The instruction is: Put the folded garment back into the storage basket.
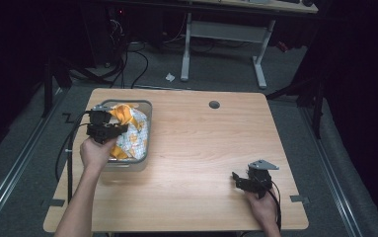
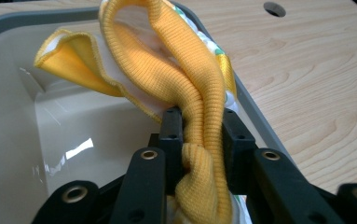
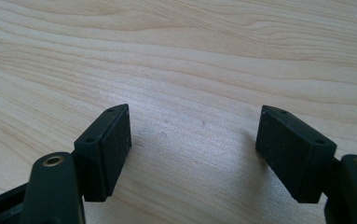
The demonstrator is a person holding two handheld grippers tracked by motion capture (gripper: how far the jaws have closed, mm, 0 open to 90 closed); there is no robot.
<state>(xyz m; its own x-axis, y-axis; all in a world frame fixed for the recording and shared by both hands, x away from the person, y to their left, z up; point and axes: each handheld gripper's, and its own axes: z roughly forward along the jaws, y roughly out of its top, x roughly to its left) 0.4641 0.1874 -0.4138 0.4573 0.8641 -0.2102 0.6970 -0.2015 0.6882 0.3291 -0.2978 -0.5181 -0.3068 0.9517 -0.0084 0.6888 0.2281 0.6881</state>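
One soft, light garment (image 2: 185, 88), its yellow ribbed hem clamped between the left gripper's (image 2: 202, 140) jaws, hangs over the grey bin (image 2: 8, 28). It looks limp and should drape and stretch, so the thick hem is probably the surest hold. Right gripper (image 3: 192, 140) rests with jaws apart over bare table (image 3: 190, 46).

No readable text anywhere.

The patterned cloth (image 1: 132, 129) in the grey bin (image 1: 144, 106) near the desk's (image 1: 201, 148) left edge carries coloured prints only, too small to tell as letters; no label, brand or number can be read.
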